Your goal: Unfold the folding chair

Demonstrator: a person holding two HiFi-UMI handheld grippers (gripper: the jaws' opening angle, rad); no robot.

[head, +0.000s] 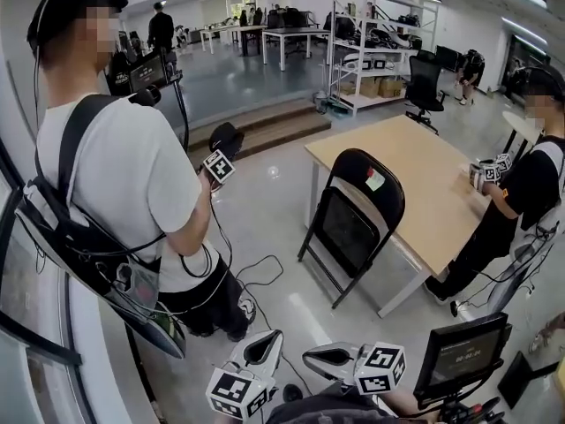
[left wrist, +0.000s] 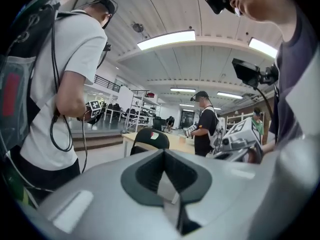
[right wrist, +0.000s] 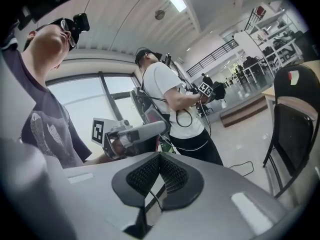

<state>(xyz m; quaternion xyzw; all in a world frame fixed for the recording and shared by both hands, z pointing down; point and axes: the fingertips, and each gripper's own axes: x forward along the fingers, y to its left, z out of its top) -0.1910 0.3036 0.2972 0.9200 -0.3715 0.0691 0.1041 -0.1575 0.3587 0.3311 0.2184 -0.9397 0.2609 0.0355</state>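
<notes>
While I scan from the left, a person in a white shirt (head: 132, 175) stands closest, with a harness over the back and a marker cube (head: 219, 164) raised in one hand; it carries a black-and-white square pattern, no letters.

Low in the head view sits my left gripper (head: 260, 350), jaws pressed fully together with nothing between them. Its own view shows the dark pads (left wrist: 145, 171) meeting at a seam. Just beside it is my right gripper (head: 311, 357), jaws likewise closed and empty, and both grippers' cubes bear the same kind of square markers.

Further right and well apart from both pairs of jaws stands the black folding chair (head: 353, 223), upright on the floor, its seat tipped up against the back frame, touching or just beside the near edge of the wooden counter (head: 415, 162). A small sticker (head: 375, 180) with red and green on the chair's backrest is too small to read. In the left gripper view the chair top shows far off above the jaws; in the right gripper view it is at the right edge.

A monitor (head: 463, 352) at lower right shows light text I cannot read. A person in black (head: 530, 201) stands at the counter's far right.
</notes>
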